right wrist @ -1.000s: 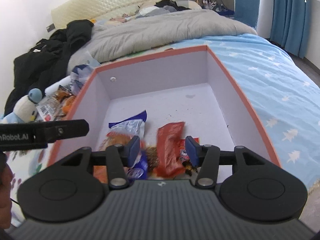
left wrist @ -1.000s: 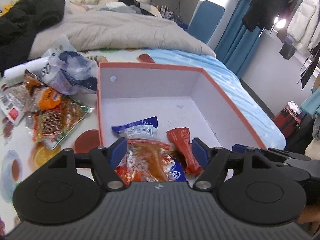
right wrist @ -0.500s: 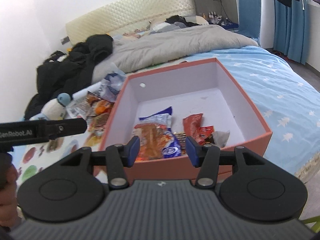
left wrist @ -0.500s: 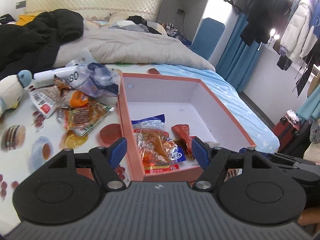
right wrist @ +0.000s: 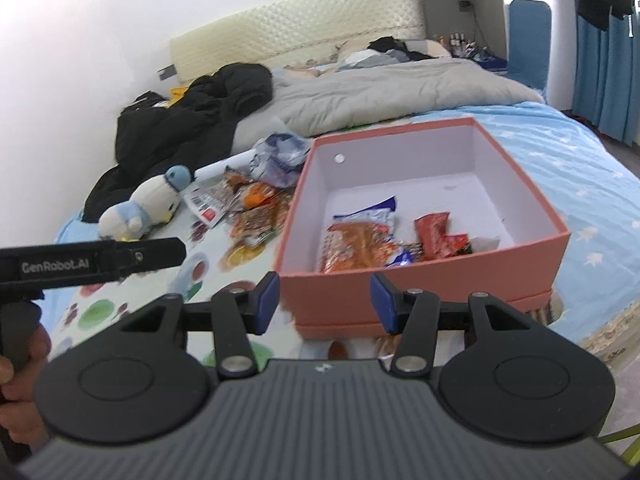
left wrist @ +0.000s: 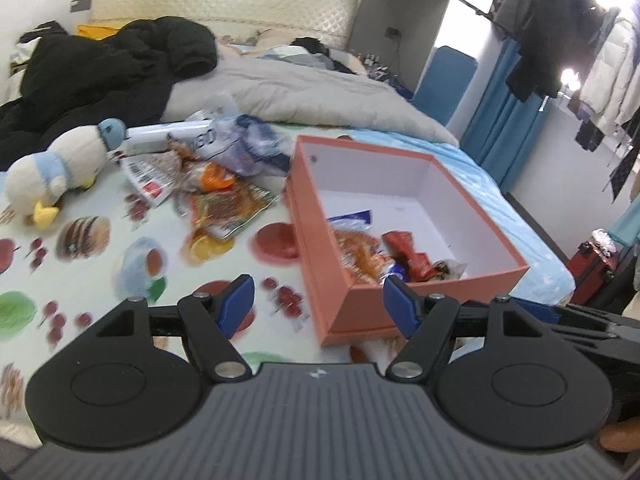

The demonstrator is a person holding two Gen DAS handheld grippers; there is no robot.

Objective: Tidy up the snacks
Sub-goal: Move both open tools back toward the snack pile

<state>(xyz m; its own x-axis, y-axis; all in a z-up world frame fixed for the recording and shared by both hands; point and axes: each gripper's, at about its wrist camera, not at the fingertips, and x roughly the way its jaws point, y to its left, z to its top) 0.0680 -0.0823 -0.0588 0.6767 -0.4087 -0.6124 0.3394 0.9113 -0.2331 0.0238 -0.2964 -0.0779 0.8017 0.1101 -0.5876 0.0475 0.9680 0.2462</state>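
Left hand-held gripper [left wrist: 318, 300]: jaws wide apart, empty, touching nothing. Right hand-held gripper [right wrist: 325, 300]: jaws apart, narrower, empty too. Both hang near side of orange box [right wrist: 420, 284] on bed. Few snack packets [right wrist: 360, 246] inside box; loose snack pile [left wrist: 212, 188] left of box.

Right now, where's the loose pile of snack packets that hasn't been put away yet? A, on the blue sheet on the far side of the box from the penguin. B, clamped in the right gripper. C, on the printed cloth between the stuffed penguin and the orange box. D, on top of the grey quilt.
C: the loose packets lie on the printed cloth between the stuffed penguin and the orange box; both grippers are empty.
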